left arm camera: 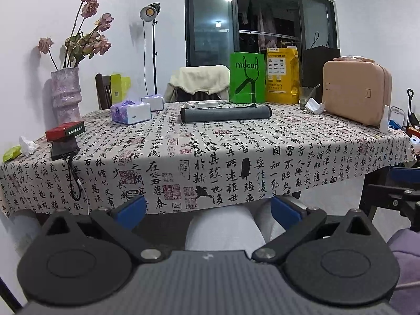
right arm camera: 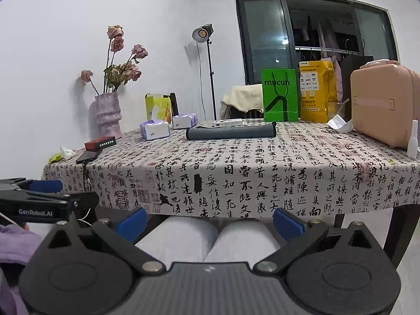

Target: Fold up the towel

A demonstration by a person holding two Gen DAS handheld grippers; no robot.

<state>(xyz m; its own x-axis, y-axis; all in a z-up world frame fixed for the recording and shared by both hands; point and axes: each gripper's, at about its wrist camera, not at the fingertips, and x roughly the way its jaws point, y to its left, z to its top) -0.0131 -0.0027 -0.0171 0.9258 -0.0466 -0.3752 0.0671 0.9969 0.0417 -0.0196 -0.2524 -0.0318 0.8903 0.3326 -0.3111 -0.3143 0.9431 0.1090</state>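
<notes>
A grey towel lies folded into a long narrow band at the far middle of the table; it also shows in the right wrist view. My left gripper is open and empty, held low in front of the table's near edge, above the person's knees. My right gripper is open and empty too, at the same height beside it. The left gripper's side shows at the left in the right wrist view. Both are well short of the towel.
The table has a calligraphy-print cloth. On it stand a vase of dried roses, tissue packs, a red box, a phone with cable, a green bag, a yellow bag, a pink case.
</notes>
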